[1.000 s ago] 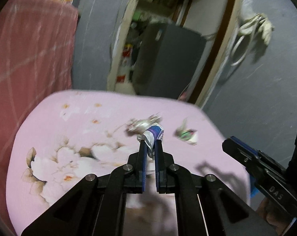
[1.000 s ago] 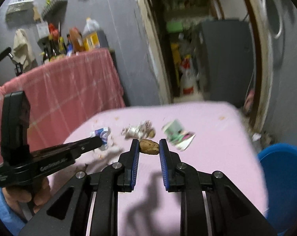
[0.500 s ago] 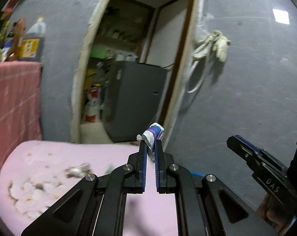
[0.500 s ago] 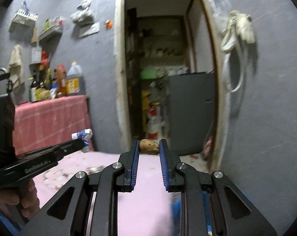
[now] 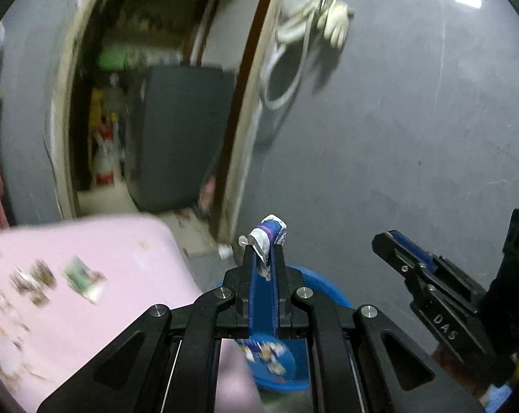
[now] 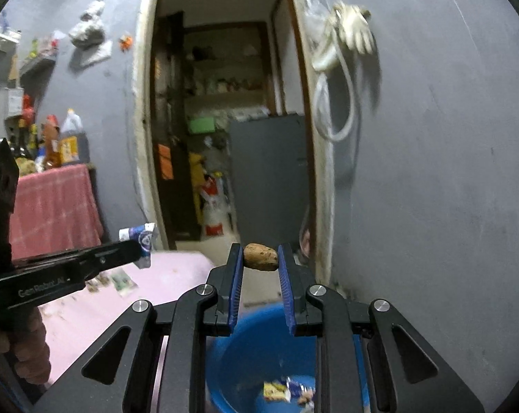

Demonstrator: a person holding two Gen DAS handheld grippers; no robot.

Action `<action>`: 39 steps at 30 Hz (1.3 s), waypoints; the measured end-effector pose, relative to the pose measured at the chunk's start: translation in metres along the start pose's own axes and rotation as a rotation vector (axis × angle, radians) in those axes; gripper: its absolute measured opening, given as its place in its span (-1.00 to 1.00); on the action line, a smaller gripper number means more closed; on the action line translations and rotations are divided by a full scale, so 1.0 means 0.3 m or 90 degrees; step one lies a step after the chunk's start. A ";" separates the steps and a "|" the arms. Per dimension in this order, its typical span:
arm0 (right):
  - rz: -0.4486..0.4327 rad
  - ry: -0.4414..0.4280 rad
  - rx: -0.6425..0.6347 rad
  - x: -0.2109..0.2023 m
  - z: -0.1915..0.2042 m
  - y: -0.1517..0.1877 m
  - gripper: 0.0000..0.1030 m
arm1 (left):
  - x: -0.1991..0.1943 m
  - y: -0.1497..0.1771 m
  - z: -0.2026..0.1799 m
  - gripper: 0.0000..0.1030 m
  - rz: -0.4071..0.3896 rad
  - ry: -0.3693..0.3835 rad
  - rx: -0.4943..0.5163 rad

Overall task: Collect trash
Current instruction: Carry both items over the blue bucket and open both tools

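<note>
We hold our left tool (image 5: pixel 263 251) low in the middle of the left wrist view, its jaws pinched tight on a crumpled blue and white wrapper (image 5: pixel 269 233) whose top sticks out above the fingertips. Below and behind that tool lies a blue bucket (image 5: pixel 331 290) on the floor, with a few scraps of packaging (image 5: pixel 264 352) already in its bottom. Our right tool (image 6: pixel 260 258) sits in the lower middle of the right wrist view, clamped on a small brown lump (image 6: pixel 260 257) held between the blue pads, and it hangs above the same bucket (image 6: pixel 239 354). At the lower left of the left view the pink table (image 5: pixel 122 303) carries more trash: a green and white wrapper (image 5: pixel 84 279) and, just beside it to the left, a blurred crumpled scrap (image 5: pixel 34 280). A white glove (image 5: pixel 335 17) hangs on the grey wall at the upper right.
</note>
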State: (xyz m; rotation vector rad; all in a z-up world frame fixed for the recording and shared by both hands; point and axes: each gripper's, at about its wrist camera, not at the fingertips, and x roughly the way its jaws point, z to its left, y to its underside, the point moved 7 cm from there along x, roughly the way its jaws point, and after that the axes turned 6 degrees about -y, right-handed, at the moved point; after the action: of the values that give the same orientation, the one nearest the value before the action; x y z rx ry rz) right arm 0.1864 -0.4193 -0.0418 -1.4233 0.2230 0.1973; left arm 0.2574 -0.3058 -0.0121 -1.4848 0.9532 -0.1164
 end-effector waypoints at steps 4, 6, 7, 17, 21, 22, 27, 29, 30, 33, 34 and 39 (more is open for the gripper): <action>0.042 0.003 0.047 0.051 -0.058 0.106 -0.64 | 0.088 0.072 -0.026 -0.90 0.050 -0.008 0.008; 0.061 0.004 0.060 0.075 -0.076 0.147 -0.64 | 0.143 0.106 -0.034 -0.89 0.081 -0.009 0.013; 0.070 0.003 0.069 0.085 -0.085 0.165 -0.64 | 0.168 0.124 -0.034 -0.89 0.092 -0.012 0.012; 0.133 0.021 0.132 0.137 -0.178 0.285 -0.63 | 0.341 0.274 -0.010 -0.87 0.188 -0.018 -0.011; 0.150 0.032 0.146 0.148 -0.198 0.305 -0.63 | 0.348 0.308 -0.007 -0.82 0.204 -0.019 -0.019; 0.152 0.033 0.149 0.149 -0.203 0.308 -0.62 | 0.349 0.310 -0.003 -0.81 0.206 -0.019 -0.021; 0.156 0.042 0.156 0.147 -0.218 0.304 -0.57 | 0.341 0.312 0.009 -0.72 0.210 -0.017 -0.035; 0.151 0.043 0.159 0.138 -0.224 0.294 -0.41 | 0.337 0.305 0.012 -0.65 0.209 -0.013 -0.041; 0.147 0.044 0.158 0.137 -0.219 0.286 -0.35 | 0.333 0.297 0.010 -0.62 0.208 -0.013 -0.044; 0.141 0.049 0.150 0.125 -0.209 0.260 -0.35 | 0.314 0.285 0.004 -0.61 0.204 -0.012 -0.050; 0.138 0.050 0.147 0.121 -0.207 0.251 -0.35 | 0.307 0.276 0.001 -0.60 0.201 -0.011 -0.053; 0.105 0.051 0.132 0.075 -0.183 0.172 -0.05 | 0.239 0.217 0.011 -0.27 0.159 -0.017 -0.061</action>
State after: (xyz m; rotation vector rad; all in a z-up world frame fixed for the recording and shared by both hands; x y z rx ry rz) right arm 0.1923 -0.4666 -0.1044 -1.2077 0.4161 0.2448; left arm 0.2747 -0.3367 -0.1024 -1.4383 1.1272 0.1309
